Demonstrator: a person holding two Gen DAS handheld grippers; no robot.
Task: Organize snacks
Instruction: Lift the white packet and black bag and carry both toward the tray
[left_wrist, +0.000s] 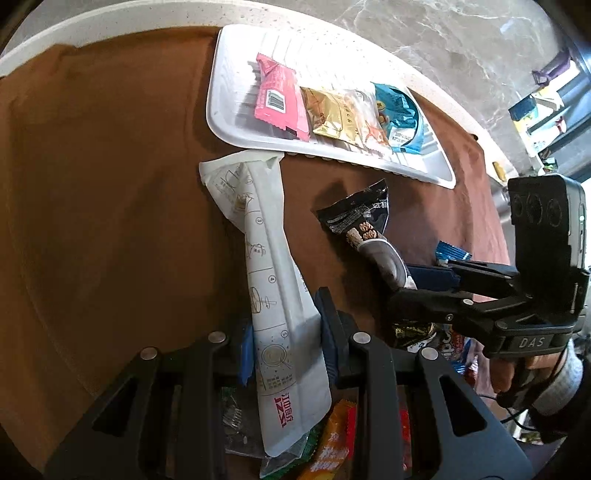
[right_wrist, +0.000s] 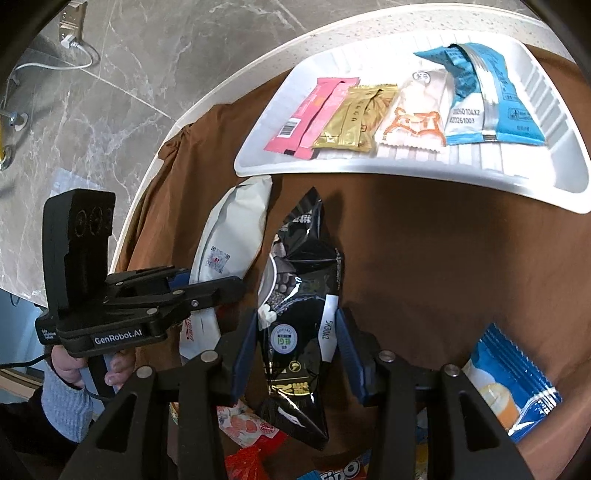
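My left gripper (left_wrist: 286, 328) is shut on a long white snack packet (left_wrist: 266, 266) and holds it above the brown cloth. My right gripper (right_wrist: 297, 332) is shut on a black snack packet (right_wrist: 301, 295), also seen in the left wrist view (left_wrist: 364, 221). The white tray (left_wrist: 229, 70) lies ahead with a pink packet (left_wrist: 279, 98), a gold packet (left_wrist: 330, 114), a clear orange-printed packet (right_wrist: 413, 118) and a blue packet (left_wrist: 400, 116) in a row. The white packet (right_wrist: 232, 236) and left gripper (right_wrist: 207, 284) show in the right wrist view.
Loose snacks lie under the grippers: an orange packet (left_wrist: 332, 439), a blue packet (right_wrist: 513, 384), a red packet (right_wrist: 247, 424). The brown cloth (left_wrist: 110, 184) covers a white round table (right_wrist: 229, 77). Grey marble floor (right_wrist: 129, 74) lies beyond.
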